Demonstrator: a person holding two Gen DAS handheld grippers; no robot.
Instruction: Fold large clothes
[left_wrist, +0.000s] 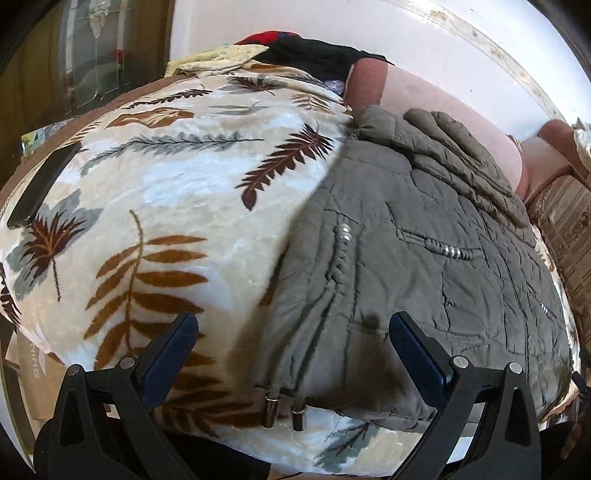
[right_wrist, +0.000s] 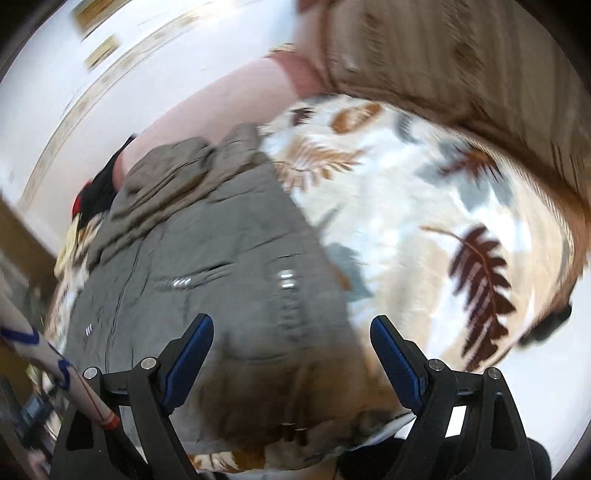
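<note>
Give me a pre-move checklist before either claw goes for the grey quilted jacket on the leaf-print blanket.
1. Left claw open and empty: ok, fingers wide apart, nothing between them.
2. Right claw open and empty: ok, fingers wide apart, only jacket below.
3. Grey quilted jacket spread on the leaf-print blanket: ok, it lies mostly flat, with a bunched part at the far end.
4. Near hem reachable: ok, the hem with its metal cord ends lies just ahead of the left claw.
5. Black phone-like slab clear of the jacket: ok, it lies apart at the blanket's left edge.
6. Right view sharp enough to aim: not ok, it is motion-blurred.
</note>
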